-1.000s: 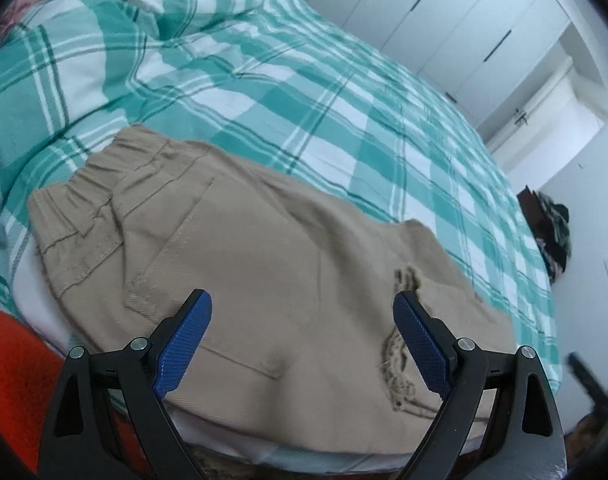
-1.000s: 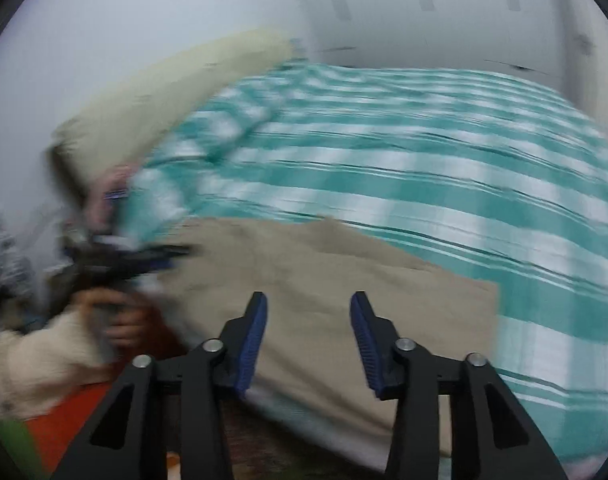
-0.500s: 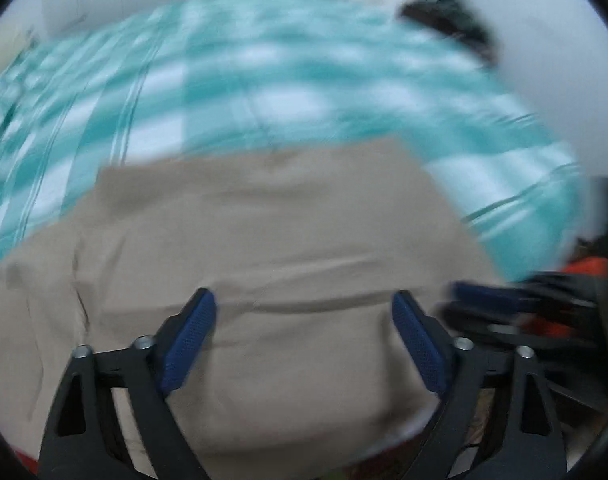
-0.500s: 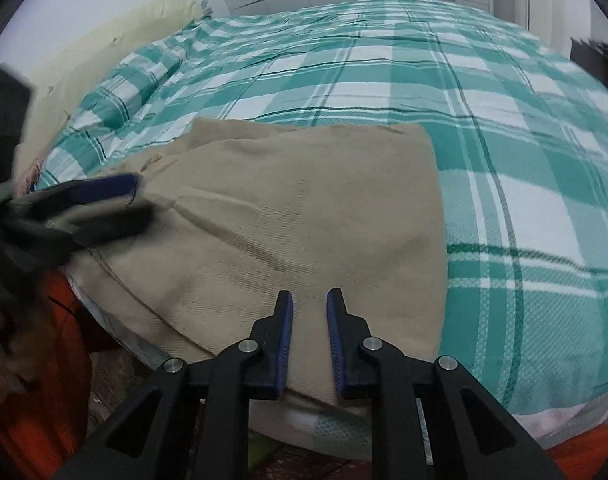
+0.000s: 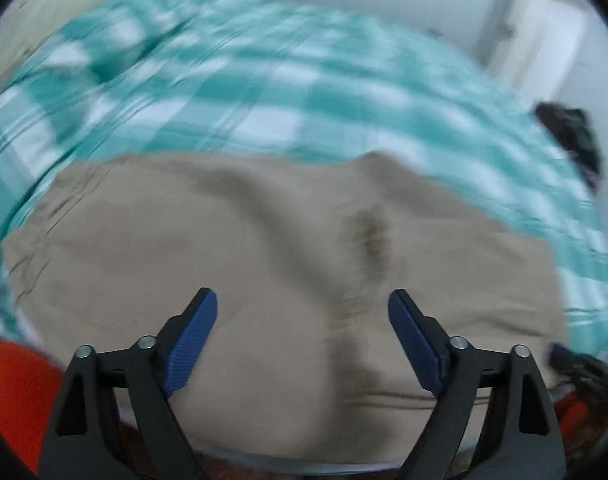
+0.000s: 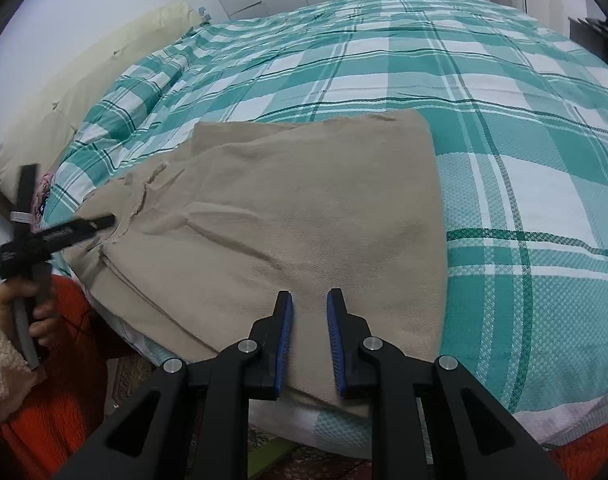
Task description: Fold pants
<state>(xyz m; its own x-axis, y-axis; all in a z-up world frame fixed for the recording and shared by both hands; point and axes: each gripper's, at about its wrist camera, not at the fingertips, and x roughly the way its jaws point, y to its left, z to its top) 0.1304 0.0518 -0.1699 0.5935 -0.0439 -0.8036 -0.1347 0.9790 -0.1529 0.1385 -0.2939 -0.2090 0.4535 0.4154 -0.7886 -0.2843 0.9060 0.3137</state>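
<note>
Right wrist view shows the tan pants lying flat near the front edge of the bed, on its green plaid cover. They look light, soft and limp, likely to sag and slide, so I judge a hem corner or the elastic waistband the best hold. The right tool stands narrow just above the near hem, its pads not pinching cloth; it has been closing from wider 1 second ago and has dropped lower. The left tool gapes wide and empty, swung away from the waistband toward mid-garment.
</note>
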